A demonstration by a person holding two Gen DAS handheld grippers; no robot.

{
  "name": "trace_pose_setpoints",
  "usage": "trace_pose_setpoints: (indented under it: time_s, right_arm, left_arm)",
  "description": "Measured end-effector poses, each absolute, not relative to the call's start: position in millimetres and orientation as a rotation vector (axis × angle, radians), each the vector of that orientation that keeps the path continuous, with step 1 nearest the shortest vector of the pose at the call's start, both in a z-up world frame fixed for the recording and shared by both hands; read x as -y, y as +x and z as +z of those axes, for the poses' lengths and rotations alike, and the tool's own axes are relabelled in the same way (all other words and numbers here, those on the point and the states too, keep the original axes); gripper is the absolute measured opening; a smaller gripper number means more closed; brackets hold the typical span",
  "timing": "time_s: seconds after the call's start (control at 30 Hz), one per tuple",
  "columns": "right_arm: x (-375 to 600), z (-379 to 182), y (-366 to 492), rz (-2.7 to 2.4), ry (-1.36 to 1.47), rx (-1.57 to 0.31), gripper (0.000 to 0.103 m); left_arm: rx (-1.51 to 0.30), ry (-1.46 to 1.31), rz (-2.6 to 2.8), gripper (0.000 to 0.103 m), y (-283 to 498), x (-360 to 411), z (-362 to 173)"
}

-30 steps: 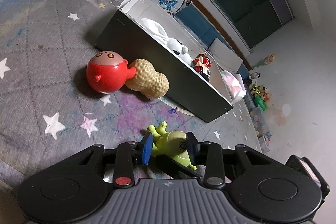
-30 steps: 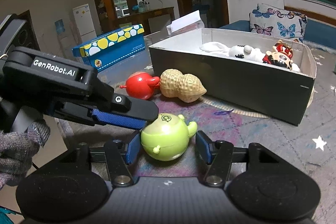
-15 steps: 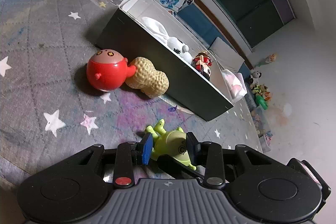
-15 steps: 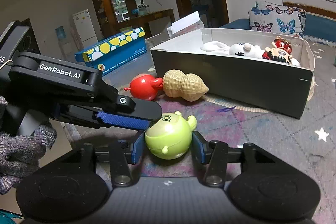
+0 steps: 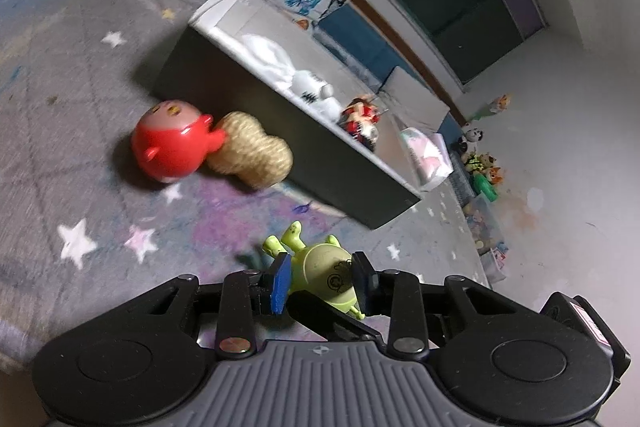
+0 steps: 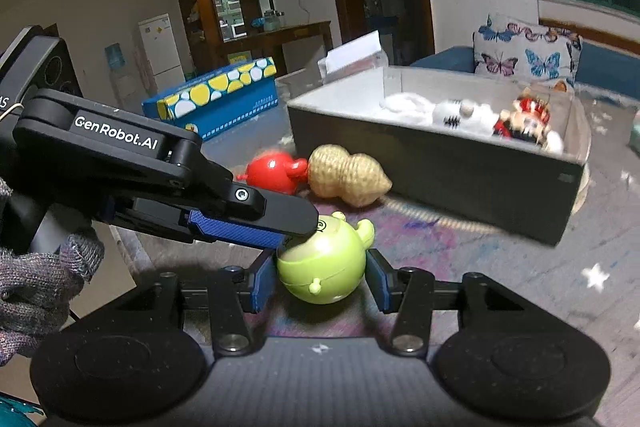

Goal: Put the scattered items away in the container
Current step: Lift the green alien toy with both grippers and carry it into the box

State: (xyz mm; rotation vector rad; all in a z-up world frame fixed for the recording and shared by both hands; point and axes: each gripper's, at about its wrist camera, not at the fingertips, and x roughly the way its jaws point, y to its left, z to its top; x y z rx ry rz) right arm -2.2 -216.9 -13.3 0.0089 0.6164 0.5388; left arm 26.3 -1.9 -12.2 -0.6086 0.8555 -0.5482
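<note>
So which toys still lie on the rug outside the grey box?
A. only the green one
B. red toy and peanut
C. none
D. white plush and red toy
B: the red toy and peanut lie touching on the rug before the grey box.

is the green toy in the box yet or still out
Out. The green toy sits between the right gripper pads over the rug, short of the box.

The right gripper grips the green toy between both fingers. The left gripper has just been closing around it, seemingly touching; a gloved hand holds it.
</note>
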Motion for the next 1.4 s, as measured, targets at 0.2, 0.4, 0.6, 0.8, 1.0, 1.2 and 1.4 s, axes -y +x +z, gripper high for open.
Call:
trace_pose_setpoints:
  time_s: [0.2, 0.4, 0.6, 0.8, 1.0, 1.2, 1.4]
  right_arm:
    - [228, 19, 12, 0.522, -0.045, -0.541, 0.049]
    - [237, 48, 49, 0.490, -0.091, -0.477, 0.049]
    - [243, 59, 98, 0.482, -0.128, -0.482, 0.049]
    - [246, 44, 148, 0.495, -0.130, -0.570, 0.049]
    - [251, 24, 175, 0.521, -0.136, -0.658, 0.049]
    - [248, 14, 184, 0.541, -0.199, -0.716, 0.049]
    - [241, 13, 188, 0.548, -0.291, -0.765, 0.049]
  left_arm:
    - [-0.787, -0.595, -0.594, 0.035, 47, 14, 18]
    - [-0.719, -0.594, -0.615, 0.036, 87, 30, 44]
    - [-0.707, -0.620, -0.609, 0.036, 136, 41, 47]
    - [-0.777, -0.680, -0.585, 0.036, 179, 42, 20]
    - [-0.844, -0.689, -0.560, 0.036, 199, 46, -2]
    - [-0.880, -0.667, -0.549, 0.035, 207, 51, -7]
    - [-0.905, -0.630, -0.548, 0.036, 207, 60, -8]
